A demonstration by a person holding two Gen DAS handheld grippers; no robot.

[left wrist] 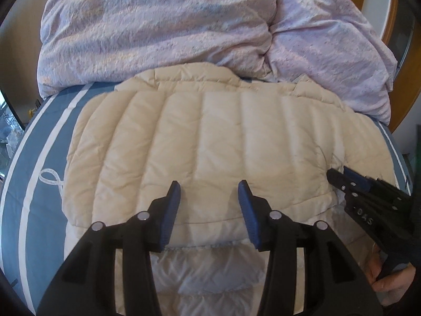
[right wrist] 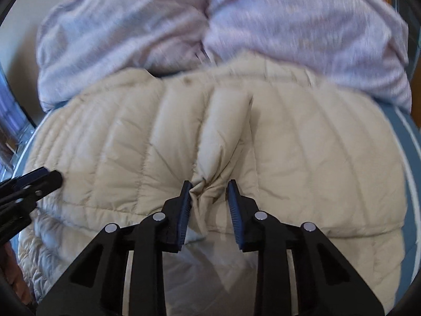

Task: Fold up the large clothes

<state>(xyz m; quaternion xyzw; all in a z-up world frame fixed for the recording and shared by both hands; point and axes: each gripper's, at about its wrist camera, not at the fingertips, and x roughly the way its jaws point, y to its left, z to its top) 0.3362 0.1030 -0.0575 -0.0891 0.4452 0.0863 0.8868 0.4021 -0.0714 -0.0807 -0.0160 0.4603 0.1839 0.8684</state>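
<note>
A cream quilted puffer jacket lies spread on the bed, its pale lining showing along the near edge. My left gripper is open just above the jacket's near hem, holding nothing. My right gripper is open, its jaws on either side of a bunched fold of the jacket without closing on it. The right gripper also shows at the right edge of the left wrist view, at the jacket's right side. The left gripper's fingers show at the left of the right wrist view.
A crumpled lilac duvet is piled at the back of the bed, touching the jacket's far edge. The blue bedsheet with white stripes shows left and right of the jacket. A wooden frame stands at the far right.
</note>
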